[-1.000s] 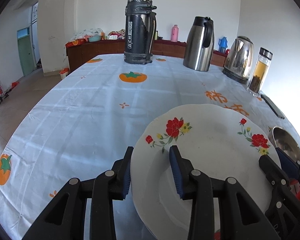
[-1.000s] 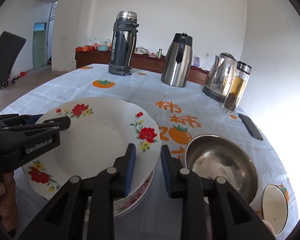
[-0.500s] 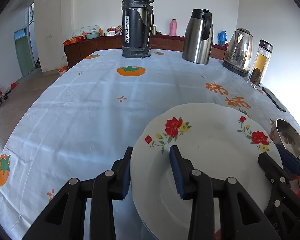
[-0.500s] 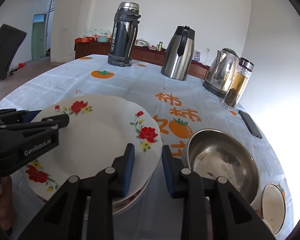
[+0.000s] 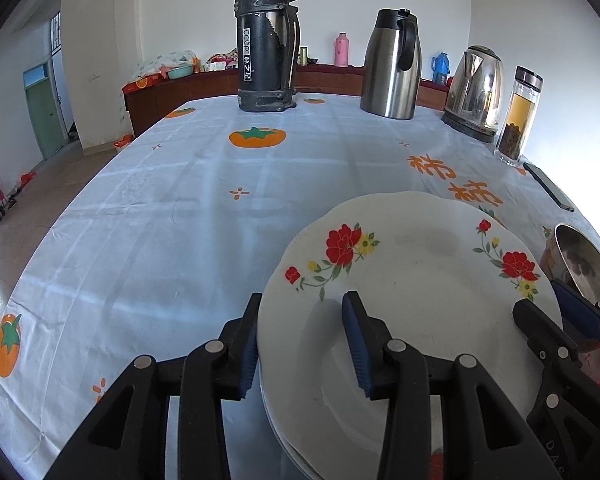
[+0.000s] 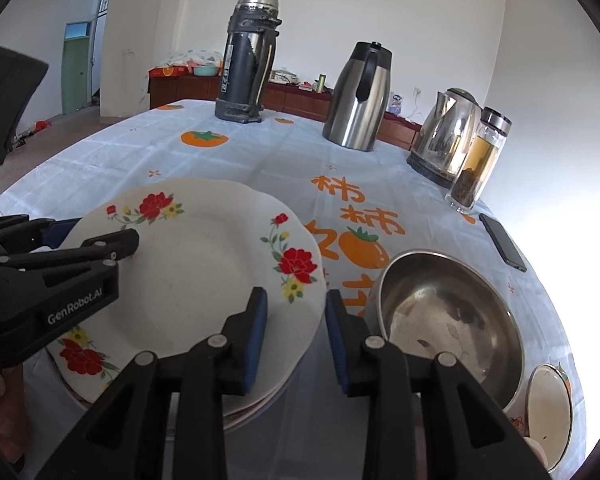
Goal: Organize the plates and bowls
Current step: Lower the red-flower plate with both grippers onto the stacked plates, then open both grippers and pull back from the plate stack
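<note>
A white plate with red flowers (image 5: 420,280) tops a stack of plates; it also shows in the right wrist view (image 6: 204,264). My left gripper (image 5: 300,344) is open, its jaws straddling the plate's left rim. My right gripper (image 6: 296,332) is open, its jaws straddling the plate's right rim. A steel bowl (image 6: 448,320) stands just right of the stack and shows at the right edge of the left wrist view (image 5: 584,260). A small white bowl (image 6: 548,404) sits at the near right.
A black thermos (image 5: 266,40), a steel jug (image 5: 392,64), a kettle (image 5: 476,88) and a tea bottle (image 5: 518,116) stand along the table's far side. A phone (image 6: 502,242) lies at the right edge. The tablecloth (image 5: 180,220) has orange fruit prints.
Both grippers and the plate have stayed almost in place; the views have dipped and shifted slightly. Jaw widths look unchanged.
</note>
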Demonstrator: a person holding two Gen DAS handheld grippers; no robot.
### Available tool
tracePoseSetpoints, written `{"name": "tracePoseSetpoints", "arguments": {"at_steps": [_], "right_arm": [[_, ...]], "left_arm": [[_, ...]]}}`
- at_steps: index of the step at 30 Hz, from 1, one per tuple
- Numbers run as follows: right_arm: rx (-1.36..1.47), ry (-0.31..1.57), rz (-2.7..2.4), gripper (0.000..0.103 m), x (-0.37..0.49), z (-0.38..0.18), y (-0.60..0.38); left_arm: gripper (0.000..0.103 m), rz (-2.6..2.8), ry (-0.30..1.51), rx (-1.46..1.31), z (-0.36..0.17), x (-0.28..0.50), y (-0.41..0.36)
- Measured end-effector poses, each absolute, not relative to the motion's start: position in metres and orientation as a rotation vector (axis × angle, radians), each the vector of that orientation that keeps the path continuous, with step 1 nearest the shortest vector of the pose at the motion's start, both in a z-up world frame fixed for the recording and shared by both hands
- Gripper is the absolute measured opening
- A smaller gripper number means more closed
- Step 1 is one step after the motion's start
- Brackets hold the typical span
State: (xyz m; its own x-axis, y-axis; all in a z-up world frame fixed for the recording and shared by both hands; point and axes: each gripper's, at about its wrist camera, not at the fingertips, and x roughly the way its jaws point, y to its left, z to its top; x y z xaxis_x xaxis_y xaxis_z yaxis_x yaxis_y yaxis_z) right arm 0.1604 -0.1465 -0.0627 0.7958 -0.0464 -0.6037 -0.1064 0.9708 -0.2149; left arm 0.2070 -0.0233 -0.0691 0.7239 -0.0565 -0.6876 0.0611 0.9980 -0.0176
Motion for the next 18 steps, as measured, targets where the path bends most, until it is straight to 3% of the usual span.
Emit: {"name": "tracePoseSetpoints", "arguments": {"at_steps": [9,11,18], "right_arm": [[-0.262,0.640,0.033,0.035,0.159,-0.062,-0.145],[-0.285,0.616,0.047,0.031,0.155,-0.061,-0.140],[-0.371,0.572,0.043,0.032,0.147,-0.061,-0.124]], "left_arm": [[0.045,-0.071,0.761,0.018,-0.070,0.207,-0.025],[0.048,-0.075,0.763,0.030,-0.070,0.207,-0.028],[0.050,-0.078,0.741,0.019,-0.067,0.204,-0.027]]}}
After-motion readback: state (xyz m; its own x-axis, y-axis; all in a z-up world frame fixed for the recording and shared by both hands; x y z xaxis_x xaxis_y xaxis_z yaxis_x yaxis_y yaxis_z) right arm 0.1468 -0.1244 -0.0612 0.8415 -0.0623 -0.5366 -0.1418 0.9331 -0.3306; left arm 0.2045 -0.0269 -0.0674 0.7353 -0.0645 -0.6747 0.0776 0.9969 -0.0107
